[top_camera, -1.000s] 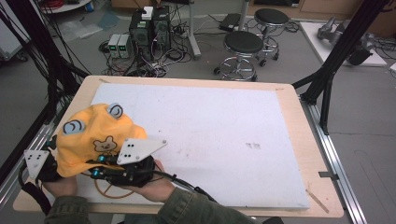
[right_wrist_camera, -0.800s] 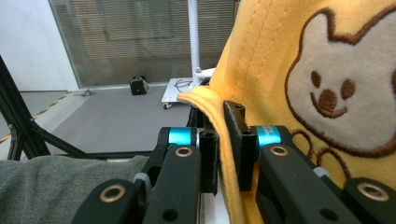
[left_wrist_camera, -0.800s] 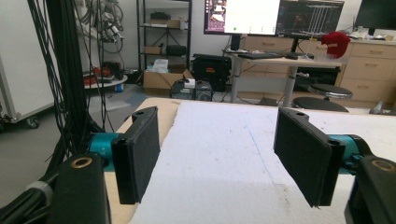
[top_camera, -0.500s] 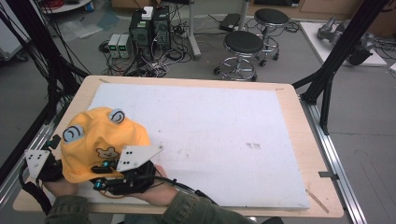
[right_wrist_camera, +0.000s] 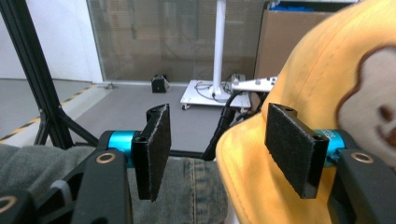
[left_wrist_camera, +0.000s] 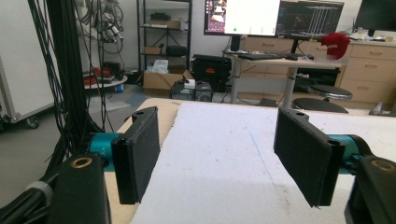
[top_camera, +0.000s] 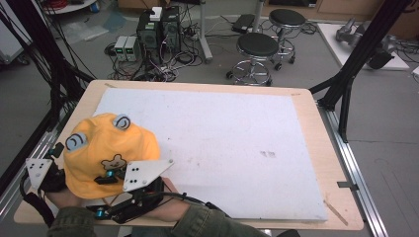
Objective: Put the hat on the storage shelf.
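An orange hat (top_camera: 106, 148) with a bear face and two grey ears lies at the table's front left corner, bulging upward. In the high view it covers part of both grippers. My left gripper (top_camera: 47, 177) is at its left edge. In the left gripper view my left gripper (left_wrist_camera: 219, 144) is open, with only the white mat (left_wrist_camera: 224, 168) between its pads. My right gripper (top_camera: 111, 190) sits at the hat's near edge under its grey plate (top_camera: 143, 173). In the right gripper view my right gripper (right_wrist_camera: 217, 149) is open, and the hat (right_wrist_camera: 322, 84) reaches in past the right pad.
A white mat (top_camera: 237, 143) covers most of the wooden table (top_camera: 316, 128). Black frame posts (top_camera: 351, 74) stand at both sides. Stools (top_camera: 257, 47) and computer boxes (top_camera: 158, 29) are on the floor beyond the far edge. The person's sleeve (top_camera: 207, 224) comes in at the bottom.
The hat has turned from a crumpled drape into a rounder dome. The right gripper's grey plate has slid slightly toward the person. The left gripper has stayed put.
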A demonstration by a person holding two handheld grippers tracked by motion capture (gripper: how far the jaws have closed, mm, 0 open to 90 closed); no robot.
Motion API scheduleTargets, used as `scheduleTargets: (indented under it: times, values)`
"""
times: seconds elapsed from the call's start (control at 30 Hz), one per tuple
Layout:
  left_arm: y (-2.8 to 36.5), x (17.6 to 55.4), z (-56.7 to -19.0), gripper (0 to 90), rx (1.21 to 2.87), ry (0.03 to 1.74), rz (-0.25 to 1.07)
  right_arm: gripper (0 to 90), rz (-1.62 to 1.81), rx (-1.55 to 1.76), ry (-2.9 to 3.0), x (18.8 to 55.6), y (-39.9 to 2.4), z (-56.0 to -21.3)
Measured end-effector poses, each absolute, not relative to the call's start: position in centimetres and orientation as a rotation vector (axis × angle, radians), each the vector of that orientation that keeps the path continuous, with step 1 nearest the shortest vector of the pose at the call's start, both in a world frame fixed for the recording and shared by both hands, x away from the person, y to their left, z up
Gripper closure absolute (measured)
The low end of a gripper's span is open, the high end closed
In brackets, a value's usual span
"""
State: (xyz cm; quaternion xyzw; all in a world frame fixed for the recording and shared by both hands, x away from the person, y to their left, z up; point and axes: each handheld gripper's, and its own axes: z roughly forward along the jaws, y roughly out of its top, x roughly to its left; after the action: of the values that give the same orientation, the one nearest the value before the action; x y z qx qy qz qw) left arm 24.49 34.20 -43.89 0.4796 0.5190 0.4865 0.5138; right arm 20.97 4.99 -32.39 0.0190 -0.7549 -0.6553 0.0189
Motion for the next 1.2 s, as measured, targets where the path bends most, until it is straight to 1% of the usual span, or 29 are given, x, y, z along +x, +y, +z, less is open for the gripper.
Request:
scheduleTargets:
  times: [0.27,0.4,0.43,0.47,0.53,0.6,0.73,1.2]
  values:
    - [34.1,24.5,-43.9,31.5,1.156,1.247,1.169,39.6,-2.127,0.061,-2.313,21.4,3.4,-30.4]
    - [34.1,24.5,-43.9,31.6,1.154,1.248,1.170,37.5,-2.186,0.015,-2.300,21.9,2.2,-29.4]
    - [34.1,24.5,-43.9,31.6,1.153,1.247,1.170,36.2,-2.205,0.003,-2.295,22.1,1.9,-29.2]
    - [34.2,24.5,-43.9,31.6,1.154,1.248,1.170,32.0,-2.229,-0.004,-2.293,22.3,1.5,-28.9]
    - [34.2,24.5,-43.9,31.6,1.157,1.247,1.170,27.9,-2.272,-0.033,-2.267,22.5,0.8,-28.6]
    - [34.1,24.5,-43.9,31.6,1.155,1.246,1.168,20.5,-2.323,-0.084,-2.236,23.0,-0.1,-28.1]
    - [34.1,24.5,-43.9,31.6,1.158,1.246,1.170,12.7,-2.358,-0.210,-2.215,23.9,-1.4,-27.7]
    - [34.1,24.5,-43.9,31.6,1.157,1.247,1.172,12.1,-2.419,-0.350,-2.299,25.4,-3.8,-28.2]
